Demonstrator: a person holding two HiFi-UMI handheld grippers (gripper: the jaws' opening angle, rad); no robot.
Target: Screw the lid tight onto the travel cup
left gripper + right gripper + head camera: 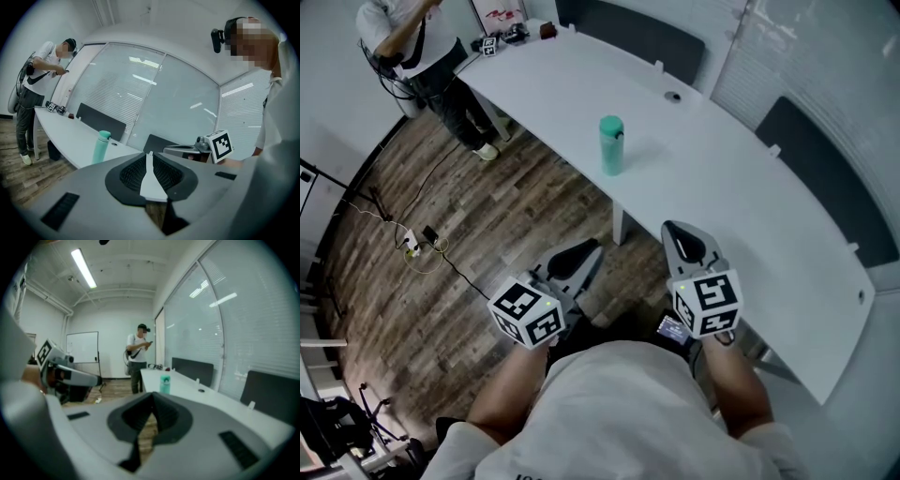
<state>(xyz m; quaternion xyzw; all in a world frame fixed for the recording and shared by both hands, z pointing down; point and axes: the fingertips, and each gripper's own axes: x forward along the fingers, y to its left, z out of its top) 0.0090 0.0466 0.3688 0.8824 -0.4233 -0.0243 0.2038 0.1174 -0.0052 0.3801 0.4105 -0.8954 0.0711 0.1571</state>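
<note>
- The teal travel cup stands upright, lid on, near the front edge of the white table.
- The left gripper, held low over the wooden floor, points toward the cup, jaws together and empty.
- The right gripper (alongside, at the table's edge) is likewise closed on nothing.

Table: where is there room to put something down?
Bare table from the travel cup toward the right hand-held gripper, and between the cup and the small things at the far end. Only that end is crowded.
</note>
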